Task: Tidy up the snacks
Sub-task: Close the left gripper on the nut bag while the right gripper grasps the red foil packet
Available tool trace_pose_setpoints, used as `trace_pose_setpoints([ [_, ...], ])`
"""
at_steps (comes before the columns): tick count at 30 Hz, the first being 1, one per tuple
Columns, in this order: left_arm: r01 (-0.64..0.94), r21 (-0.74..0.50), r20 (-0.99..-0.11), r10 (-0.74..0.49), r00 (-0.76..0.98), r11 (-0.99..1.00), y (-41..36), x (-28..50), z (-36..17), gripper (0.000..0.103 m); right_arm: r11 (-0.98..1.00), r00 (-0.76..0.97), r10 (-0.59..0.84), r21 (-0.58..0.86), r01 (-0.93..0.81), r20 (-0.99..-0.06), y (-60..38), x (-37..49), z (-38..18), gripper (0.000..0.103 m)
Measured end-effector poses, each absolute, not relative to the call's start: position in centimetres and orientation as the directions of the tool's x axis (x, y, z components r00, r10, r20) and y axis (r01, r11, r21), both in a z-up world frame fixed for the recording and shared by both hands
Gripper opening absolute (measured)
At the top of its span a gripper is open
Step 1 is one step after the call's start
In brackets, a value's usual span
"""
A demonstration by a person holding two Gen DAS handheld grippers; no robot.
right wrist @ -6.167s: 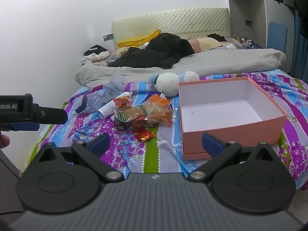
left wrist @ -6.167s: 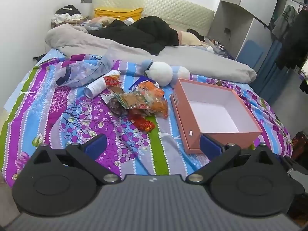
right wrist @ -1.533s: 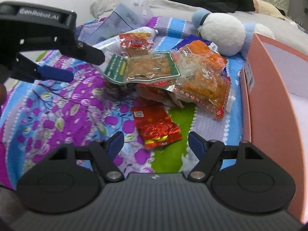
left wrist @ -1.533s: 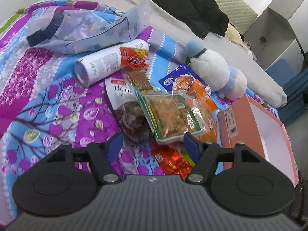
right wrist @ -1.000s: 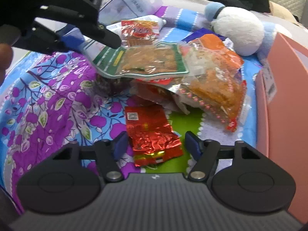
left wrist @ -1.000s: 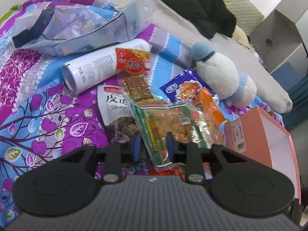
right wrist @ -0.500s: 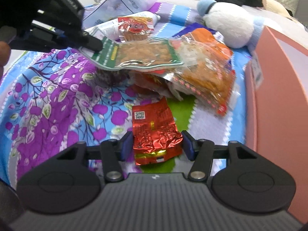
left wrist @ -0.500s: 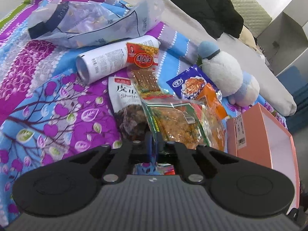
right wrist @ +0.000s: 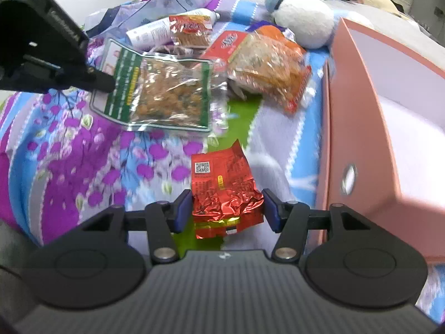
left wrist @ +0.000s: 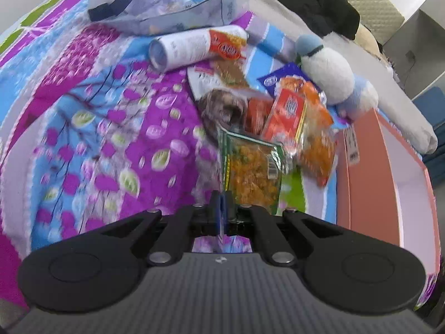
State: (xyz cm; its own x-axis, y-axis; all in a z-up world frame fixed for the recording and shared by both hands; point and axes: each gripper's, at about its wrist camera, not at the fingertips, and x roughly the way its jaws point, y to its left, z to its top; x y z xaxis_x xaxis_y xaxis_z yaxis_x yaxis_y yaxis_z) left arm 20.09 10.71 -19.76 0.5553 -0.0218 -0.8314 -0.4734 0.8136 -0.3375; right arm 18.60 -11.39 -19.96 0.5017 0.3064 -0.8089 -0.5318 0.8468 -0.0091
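Observation:
My left gripper is shut on the edge of a green-bordered clear snack bag and holds it lifted above the bedspread; the bag also shows in the right wrist view, pinched by the left gripper. My right gripper has its jaws around a red foil packet and holds it. More snacks lie in a pile: an orange bag, a red packet, a dark shrimp bag. The open pink box stands to the right.
A white tube can, a crumpled clear plastic bag and a white-and-blue plush toy lie behind the pile. Grey duvet and black clothes lie farther back. The bed has a purple and blue floral cover.
The left gripper has lifted the green-bordered bag off the pile and pulled it back. The right gripper has closed in on the red foil packet and raised it slightly.

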Motion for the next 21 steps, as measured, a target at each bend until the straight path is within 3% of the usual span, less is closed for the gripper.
trace_pose_setpoints([
  [17,-0.42,-0.321,-0.872,-0.092,0.481,0.849,7.3,12.5,-21.3,0.004,0.889,0.566,0.279,-0.014,-0.457,-0.776,-13.7,13.1,-19.7,0.057],
  [19,-0.381,-0.294,-0.878,-0.091,0.469,0.876,6.8,11.9,-21.2,0.01,0.902,0.587,0.26,-0.024,-0.431,-0.767,-13.9,13.2,-20.0,0.057],
  [21,-0.352,-0.293,-0.879,-0.105,0.466,0.889,6.8,11.1,-21.1,0.024,0.912,0.595,0.249,-0.023,-0.41,-0.764,-14.2,13.4,-20.3,0.058],
])
